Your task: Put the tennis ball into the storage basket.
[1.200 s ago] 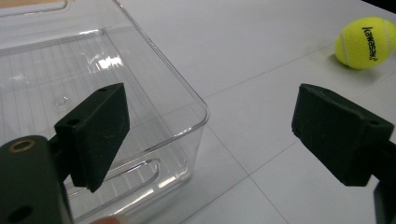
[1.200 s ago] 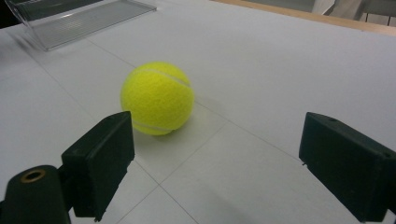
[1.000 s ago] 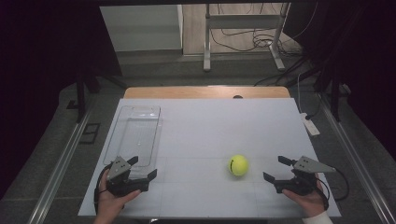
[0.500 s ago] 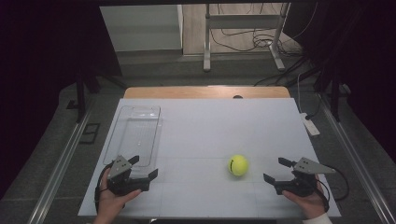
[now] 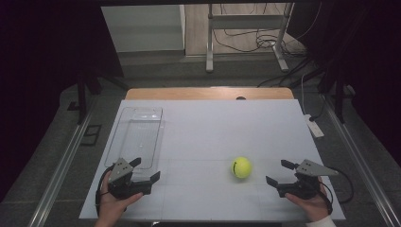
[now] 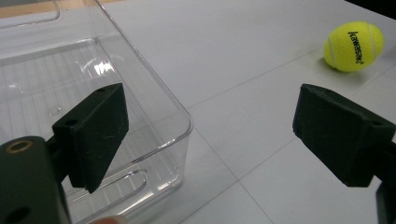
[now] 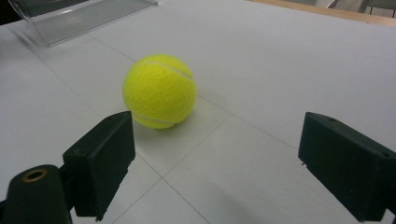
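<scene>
A yellow tennis ball (image 5: 241,167) rests on the white table, right of centre near the front. My right gripper (image 5: 279,172) is open a short way to the ball's right, jaws pointing toward it with nothing between them. In the right gripper view the ball (image 7: 159,91) lies just beyond the wide-apart jaws. My left gripper (image 5: 144,169) is open at the front left, by the near end of a clear plastic tray (image 5: 118,137). In the left gripper view the tray's near corner (image 6: 180,116) lies between the jaws and the ball (image 6: 354,45) sits far right.
The white sheet (image 5: 213,123) covers most of a wooden table whose far edge (image 5: 208,93) shows. A white power strip (image 5: 313,126) lies off the table's right side. Metal stand legs and cables sit on the floor beyond.
</scene>
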